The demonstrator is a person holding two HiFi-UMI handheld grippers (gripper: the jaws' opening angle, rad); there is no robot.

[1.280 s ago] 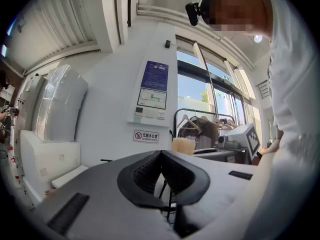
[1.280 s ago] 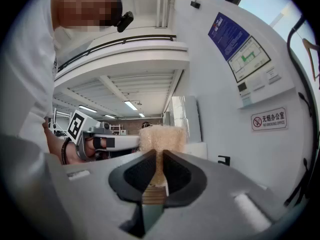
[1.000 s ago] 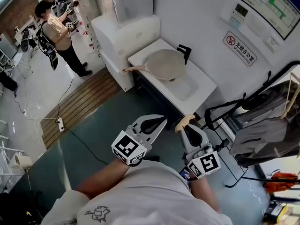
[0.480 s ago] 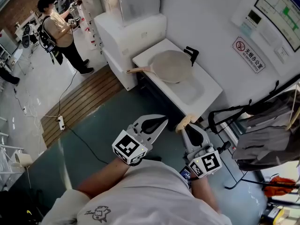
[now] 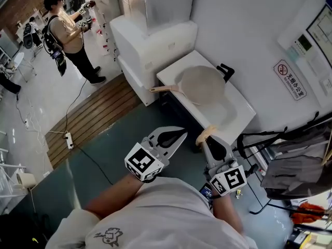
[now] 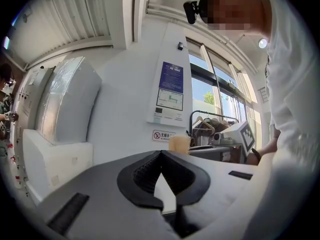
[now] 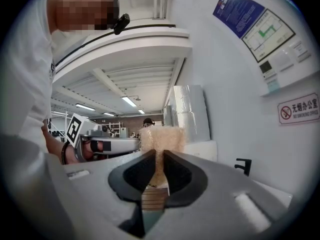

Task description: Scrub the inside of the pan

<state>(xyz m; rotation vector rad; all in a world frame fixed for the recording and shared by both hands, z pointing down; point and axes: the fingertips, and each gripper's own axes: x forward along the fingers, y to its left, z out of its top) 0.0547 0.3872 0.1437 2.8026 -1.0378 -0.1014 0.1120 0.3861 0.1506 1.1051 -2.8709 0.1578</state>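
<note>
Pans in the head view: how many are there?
1. The pan rests on the white sink unit, its wooden handle toward the picture's left. The basin beneath it is partly hidden.

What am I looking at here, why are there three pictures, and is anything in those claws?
There is no robot arm here: a person holds a two-jaw gripper in each hand. The wide picture comes from a camera on the person's head, looking steeply down. The other two come from cameras riding on each gripper, looking along its jaws. The left gripper is shut and empty. The right gripper is shut on a tan scrubber. Ahead, a pale pan with a wooden handle rests on the white sink, next to a black tap. Neither gripper touches the pan.
</note>
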